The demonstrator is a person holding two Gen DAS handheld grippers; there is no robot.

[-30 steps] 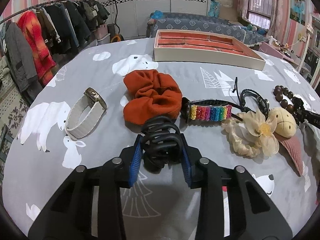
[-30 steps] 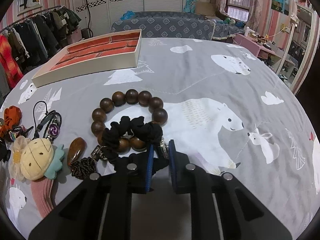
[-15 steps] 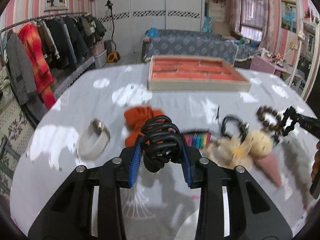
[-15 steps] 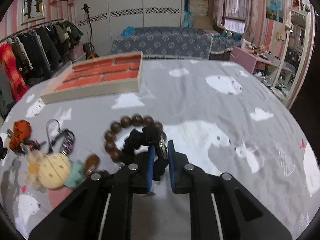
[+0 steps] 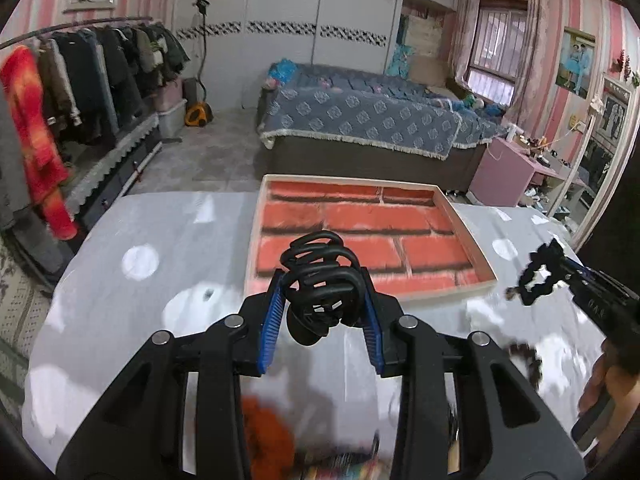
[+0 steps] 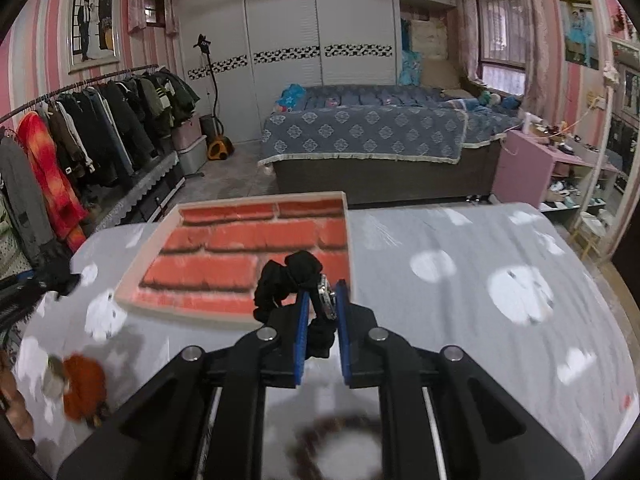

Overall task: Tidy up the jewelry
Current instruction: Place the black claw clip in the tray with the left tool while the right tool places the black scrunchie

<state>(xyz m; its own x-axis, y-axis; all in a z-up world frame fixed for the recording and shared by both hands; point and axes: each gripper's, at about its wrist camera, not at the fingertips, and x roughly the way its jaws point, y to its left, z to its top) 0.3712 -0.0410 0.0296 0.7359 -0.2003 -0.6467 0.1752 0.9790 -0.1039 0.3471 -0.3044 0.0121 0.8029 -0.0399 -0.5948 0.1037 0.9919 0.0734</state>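
I'm holding a black claw clip [image 5: 320, 280] clamped in my left gripper [image 5: 322, 312] and a black scrunchie [image 6: 290, 280] pinched in my right gripper [image 6: 322, 312], both lifted above the grey bear-print cloth [image 6: 460, 320], facing the brick-lined tray [image 5: 472, 240]; a bed [image 6: 368, 128] and clothes rack [image 6: 80, 128] are standing beyond.

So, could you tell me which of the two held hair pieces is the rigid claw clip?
The left gripper holds it: the black claw clip; the right one's is soft fabric.

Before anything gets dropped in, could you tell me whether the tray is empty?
Empty where visible: the tray shows only its brick-patterned lining; the near part is hidden.
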